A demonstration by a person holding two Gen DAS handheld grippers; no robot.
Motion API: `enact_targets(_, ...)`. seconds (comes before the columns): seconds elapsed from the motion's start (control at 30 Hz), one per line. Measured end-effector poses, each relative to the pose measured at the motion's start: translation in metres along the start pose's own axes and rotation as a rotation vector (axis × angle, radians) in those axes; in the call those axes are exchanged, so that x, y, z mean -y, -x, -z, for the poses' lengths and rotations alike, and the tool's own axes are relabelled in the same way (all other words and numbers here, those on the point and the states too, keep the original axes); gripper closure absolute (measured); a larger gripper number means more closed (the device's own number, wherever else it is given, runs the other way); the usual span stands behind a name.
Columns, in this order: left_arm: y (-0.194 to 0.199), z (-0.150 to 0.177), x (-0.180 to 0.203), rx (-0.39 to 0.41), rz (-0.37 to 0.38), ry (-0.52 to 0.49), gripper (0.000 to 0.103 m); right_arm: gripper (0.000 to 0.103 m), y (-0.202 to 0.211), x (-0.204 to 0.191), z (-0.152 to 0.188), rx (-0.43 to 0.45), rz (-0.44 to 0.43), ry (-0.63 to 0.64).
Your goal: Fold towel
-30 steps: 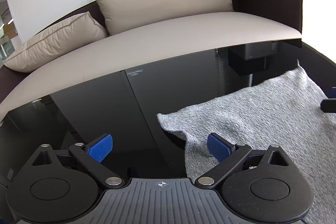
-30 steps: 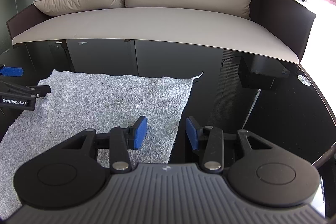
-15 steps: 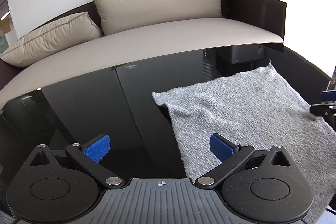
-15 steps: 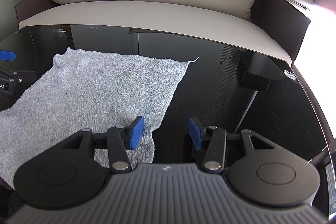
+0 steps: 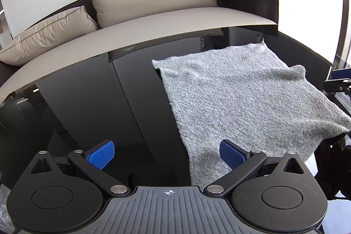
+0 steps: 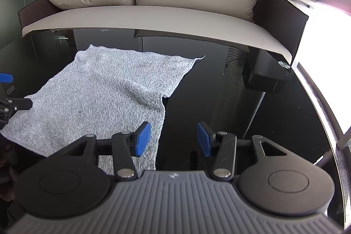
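Both claws gape, gripping nothing: the left gripper (image 5: 166,154) has the grey towel (image 5: 237,98) spread on the black table (image 5: 98,102) at 1 o'clock, the right gripper (image 6: 174,139) at 11 o'clock.

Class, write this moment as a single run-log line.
task: fold towel | towel: flat on black table | left gripper: open | right gripper: open | fold: not started
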State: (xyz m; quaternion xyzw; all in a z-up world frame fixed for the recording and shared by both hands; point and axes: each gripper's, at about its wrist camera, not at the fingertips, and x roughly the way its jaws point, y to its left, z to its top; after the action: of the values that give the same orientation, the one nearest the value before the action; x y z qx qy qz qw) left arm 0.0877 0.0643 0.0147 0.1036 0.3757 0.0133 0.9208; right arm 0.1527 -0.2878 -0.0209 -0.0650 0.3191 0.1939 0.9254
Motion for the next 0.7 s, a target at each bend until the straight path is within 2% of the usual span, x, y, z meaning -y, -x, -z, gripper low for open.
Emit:
enact_targets(0.3, 0.012, 0.018, -0.003, -0.017, 0.023, 0.037, 0.002, 0.053, 0.017, -0.010, 0.028, -0.059, -0.010, 0.019)
enact_targets(0.7, 0.024, 0.028, -0.008, -0.018, 0.012, 0.049, 0.001, 0.053, 0.037, -0.020, 0.044, -0.063, 0.009, 0.022)
